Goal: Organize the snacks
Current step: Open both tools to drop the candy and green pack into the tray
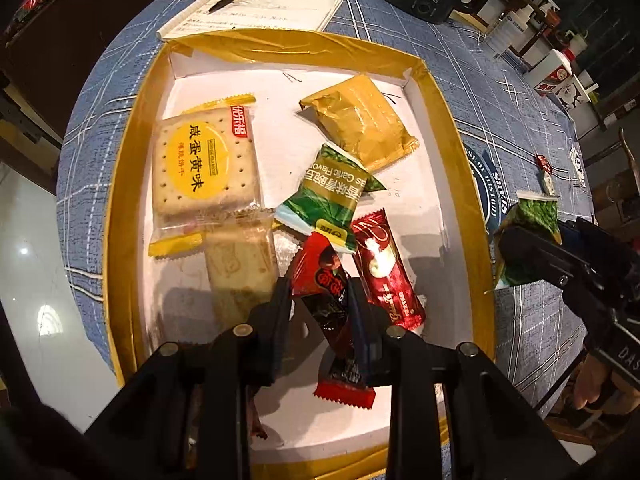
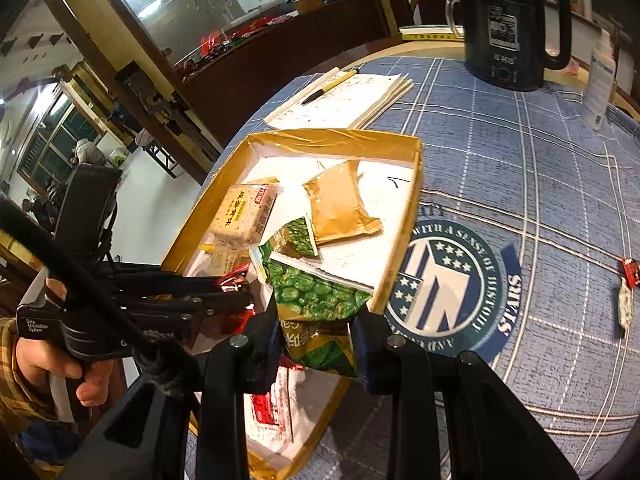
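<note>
A gold-rimmed tray (image 1: 128, 200) with a white floor holds a yellow cracker pack (image 1: 204, 160), a gold pack (image 1: 360, 120), a green pea packet (image 1: 328, 196) and a long red packet (image 1: 384, 268). My left gripper (image 1: 318, 292) hangs over the tray's near part, shut on a red-and-black candy packet (image 1: 320, 272). Over the tray's right rim (image 2: 400, 256), my right gripper (image 2: 316, 320) is shut on a second green pea packet (image 2: 316, 296). That packet (image 1: 536, 216) shows in the left wrist view too.
A notebook (image 1: 276, 8) with a pen lies beyond the tray, and a black kettle (image 2: 508, 32) stands behind it. On the blue plaid cloth to the right lie a small red candy (image 2: 630, 272) and a white packet (image 2: 624, 304). A hand (image 2: 48, 356) grips the left tool.
</note>
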Available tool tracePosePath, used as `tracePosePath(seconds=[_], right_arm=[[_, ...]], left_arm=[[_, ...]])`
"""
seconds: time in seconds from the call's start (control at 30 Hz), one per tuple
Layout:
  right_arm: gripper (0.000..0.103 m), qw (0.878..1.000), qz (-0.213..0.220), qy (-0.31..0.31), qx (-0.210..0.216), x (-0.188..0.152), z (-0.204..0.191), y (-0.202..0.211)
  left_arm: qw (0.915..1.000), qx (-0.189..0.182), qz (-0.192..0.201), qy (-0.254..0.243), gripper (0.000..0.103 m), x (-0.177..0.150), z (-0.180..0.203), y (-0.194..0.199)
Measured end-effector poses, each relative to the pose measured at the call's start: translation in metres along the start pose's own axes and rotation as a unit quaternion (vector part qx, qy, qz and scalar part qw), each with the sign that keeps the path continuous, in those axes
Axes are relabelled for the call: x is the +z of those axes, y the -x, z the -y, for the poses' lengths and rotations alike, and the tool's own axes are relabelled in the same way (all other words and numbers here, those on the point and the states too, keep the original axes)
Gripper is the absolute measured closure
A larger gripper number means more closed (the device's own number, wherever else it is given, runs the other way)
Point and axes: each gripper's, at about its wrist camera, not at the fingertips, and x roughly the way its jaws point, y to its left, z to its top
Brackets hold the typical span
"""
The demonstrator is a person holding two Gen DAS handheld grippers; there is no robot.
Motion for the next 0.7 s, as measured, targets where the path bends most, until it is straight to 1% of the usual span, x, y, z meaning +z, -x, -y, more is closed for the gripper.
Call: tracePosePath(seconds=[0.4, 0.7], right_arm=[[0.073, 1.0, -0.019, 0.009, -0.003, 0.008, -0.007, -0.02], [0.073, 0.999, -0.039, 0.02, -0.016, 0.015, -0.008, -0.042]], left_arm=[[1.0, 0.004, -0.003, -0.005, 0.073, 0.009, -0.004, -0.009], [0.9999, 0.008, -0.003, -0.008, 0.073, 0.018, -0.01, -0.014]])
